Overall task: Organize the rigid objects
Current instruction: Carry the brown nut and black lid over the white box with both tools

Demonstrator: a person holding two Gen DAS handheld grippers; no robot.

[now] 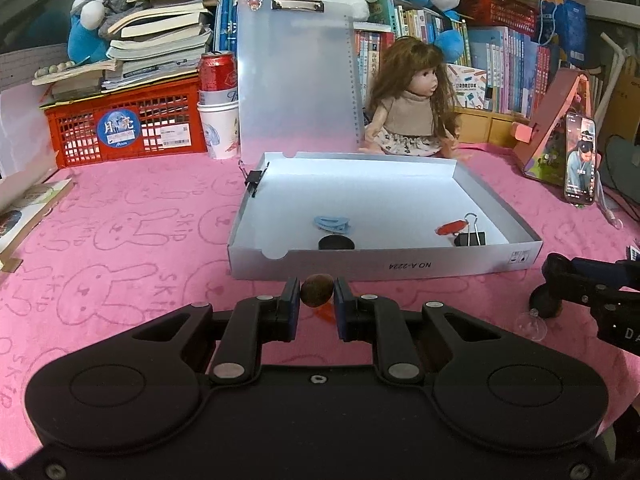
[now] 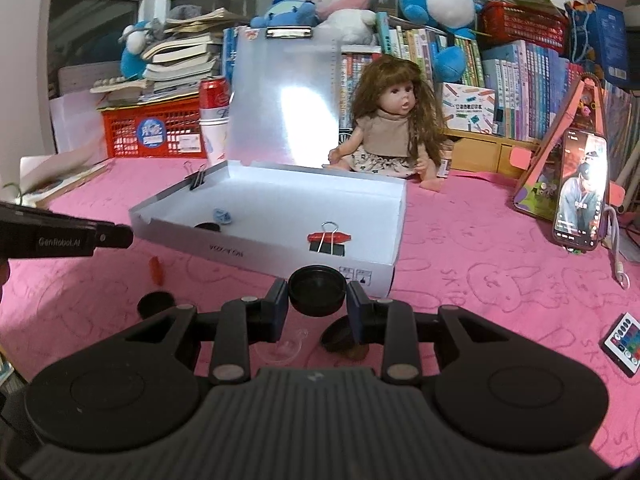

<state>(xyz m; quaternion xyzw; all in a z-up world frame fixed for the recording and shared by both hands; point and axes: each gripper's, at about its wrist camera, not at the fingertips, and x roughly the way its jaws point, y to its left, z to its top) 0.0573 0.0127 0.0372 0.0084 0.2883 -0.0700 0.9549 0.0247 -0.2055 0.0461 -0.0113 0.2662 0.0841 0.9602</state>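
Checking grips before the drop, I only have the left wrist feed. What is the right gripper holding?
Observer: The right gripper is shut on a round black lid, pinched by its rim.
Operator: Anything loose under that gripper?
Observer: A clear suction cup and another black lid lie on the pink cloth beneath it.
Operator: Anything right of there?
Observer: A small remote lies on the cloth, apart from the white box.

Binder clip (image 1: 470,236) in box (image 1: 400,266), doll (image 1: 408,100) behind

Open box (image 1: 384,266) ahead, near wall low.
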